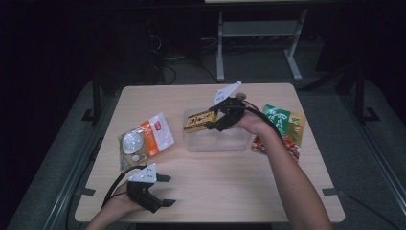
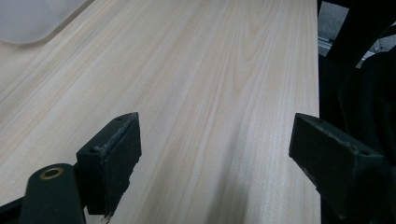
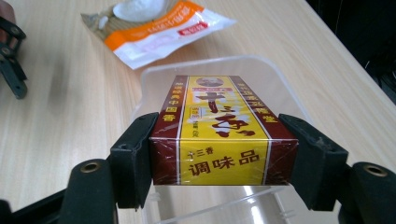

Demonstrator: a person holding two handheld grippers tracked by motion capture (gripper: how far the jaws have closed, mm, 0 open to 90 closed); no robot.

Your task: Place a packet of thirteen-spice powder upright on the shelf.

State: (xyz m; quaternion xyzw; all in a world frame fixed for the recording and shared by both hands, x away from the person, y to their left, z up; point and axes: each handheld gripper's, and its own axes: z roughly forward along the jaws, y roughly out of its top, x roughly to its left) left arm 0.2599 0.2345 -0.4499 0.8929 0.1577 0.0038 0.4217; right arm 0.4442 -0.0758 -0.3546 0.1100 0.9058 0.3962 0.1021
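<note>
Clear plastic tub (image 1: pixel 216 142), one, empty; yellow-and-maroon carton (image 1: pixel 198 120), one, clamped in right tongs (image 1: pixel 214 120) above it; two snack pouches on table (image 1: pixel 215 191); left tongs (image 1: pixel 165 190) released.

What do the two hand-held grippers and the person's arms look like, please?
Each hand-held gripper, left and right, is black with two blocky, wedge-shaped jaws, a brass-ringed pivot hole and a pale grey three-cornered plate on top. A black cable trails from each. The forearms are bare; no sleeves show.
</note>
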